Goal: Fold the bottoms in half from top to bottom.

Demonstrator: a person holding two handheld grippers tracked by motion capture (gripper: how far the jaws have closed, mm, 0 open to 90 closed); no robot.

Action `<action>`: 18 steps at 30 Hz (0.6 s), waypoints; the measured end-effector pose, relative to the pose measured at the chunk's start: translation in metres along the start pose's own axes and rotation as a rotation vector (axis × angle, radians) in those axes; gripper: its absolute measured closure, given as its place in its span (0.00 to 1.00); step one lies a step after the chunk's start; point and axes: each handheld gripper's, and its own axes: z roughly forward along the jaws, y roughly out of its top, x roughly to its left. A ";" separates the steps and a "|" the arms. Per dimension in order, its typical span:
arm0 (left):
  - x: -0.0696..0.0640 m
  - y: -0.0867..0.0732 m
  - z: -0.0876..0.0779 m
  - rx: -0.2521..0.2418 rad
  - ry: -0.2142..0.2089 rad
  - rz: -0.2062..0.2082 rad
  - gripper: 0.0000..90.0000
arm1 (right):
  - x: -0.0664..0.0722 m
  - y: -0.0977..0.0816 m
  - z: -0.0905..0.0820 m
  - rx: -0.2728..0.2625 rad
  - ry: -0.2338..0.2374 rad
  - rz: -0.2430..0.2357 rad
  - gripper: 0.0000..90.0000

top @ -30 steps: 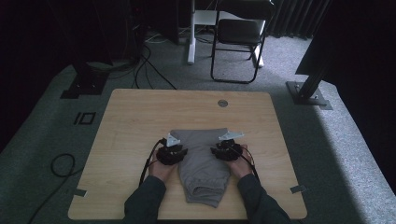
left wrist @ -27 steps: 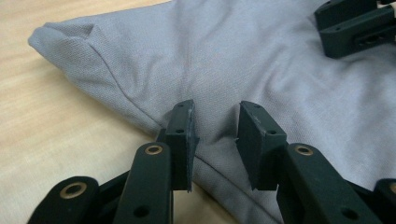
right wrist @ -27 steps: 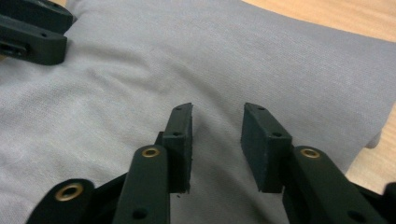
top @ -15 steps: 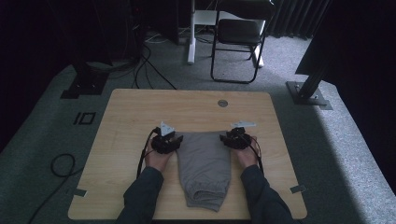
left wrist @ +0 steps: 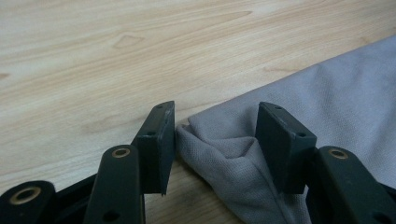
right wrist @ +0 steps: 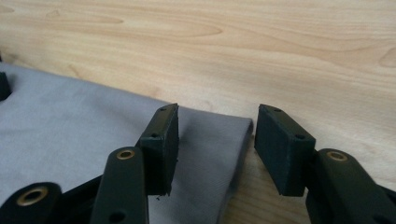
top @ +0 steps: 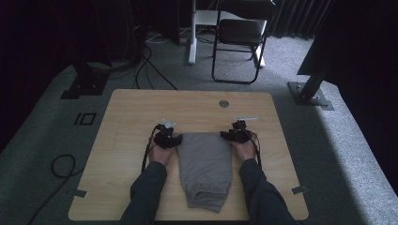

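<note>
Wooden table [top: 141, 117], unmarked grey garment [top: 206, 164]

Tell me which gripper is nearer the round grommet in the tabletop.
Right. The right gripper sits just below and right of the grommet; the left gripper lies farther off, down to its left.

A pale wooden bench [top: 131, 117] with rounded corners fills the lower middle of the frame, standing on grey carpet. A folded grey cloth [top: 206, 168] lies flat on it, lower centre, and a small round grommet [top: 224, 103] sits near its far edge.
</note>
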 end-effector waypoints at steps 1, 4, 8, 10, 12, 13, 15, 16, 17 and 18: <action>0.001 0.000 0.000 0.000 -0.004 -0.003 0.55 | 0.000 -0.001 0.000 0.005 0.007 -0.005 0.56; 0.002 0.001 0.000 0.002 -0.013 -0.011 0.55 | 0.000 -0.001 0.001 0.019 -0.002 -0.011 0.56; 0.005 0.001 0.001 0.000 -0.018 -0.016 0.54 | -0.006 0.000 -0.001 0.016 -0.003 0.023 0.55; 0.005 0.001 0.001 -0.004 -0.020 -0.026 0.54 | -0.005 -0.001 -0.001 0.032 0.033 -0.004 0.54; 0.003 0.001 0.001 -0.005 -0.034 -0.032 0.54 | -0.002 0.000 -0.001 0.051 0.054 -0.019 0.57; 0.002 0.002 0.001 0.000 -0.039 -0.028 0.54 | -0.001 0.000 -0.001 0.052 0.058 -0.016 0.60; -0.001 0.003 0.001 0.010 -0.042 -0.015 0.58 | -0.001 0.001 0.000 0.057 0.063 0.001 0.69; -0.001 0.004 0.001 0.019 -0.050 -0.016 0.65 | -0.002 0.002 0.001 0.063 0.074 0.012 0.76; -0.001 0.005 0.001 0.026 -0.058 -0.016 0.72 | -0.003 0.002 0.002 0.070 0.083 0.021 0.82; -0.001 0.005 0.001 0.035 -0.081 -0.018 0.79 | -0.004 0.003 0.002 0.075 0.088 0.028 0.88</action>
